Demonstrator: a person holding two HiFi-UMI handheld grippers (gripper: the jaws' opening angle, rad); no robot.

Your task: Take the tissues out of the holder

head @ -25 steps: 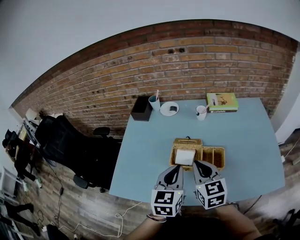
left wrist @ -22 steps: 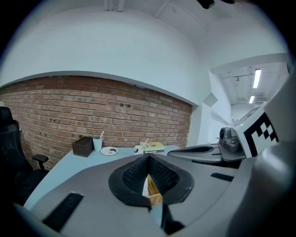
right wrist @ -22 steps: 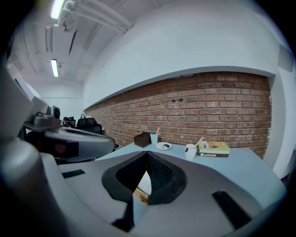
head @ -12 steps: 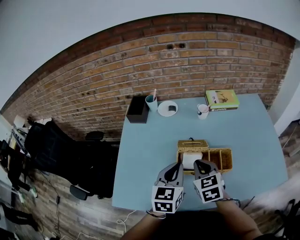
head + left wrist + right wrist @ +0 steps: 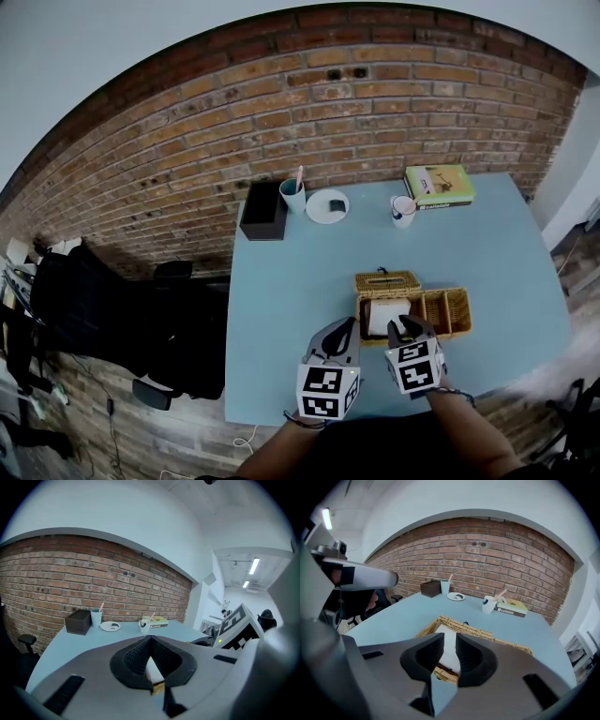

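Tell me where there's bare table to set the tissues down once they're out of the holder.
Widest bare table lies left of the wicker holder, out to the left edge. A clear band runs between holder and the mug. Crowded: back row of black box, cup, plate, book.

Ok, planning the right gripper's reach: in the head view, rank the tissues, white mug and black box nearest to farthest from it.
1. Tissues, in the wicker holder just ahead of the right gripper.
2. White mug, across the table, roughly straight ahead.
3. Black box, far left corner.
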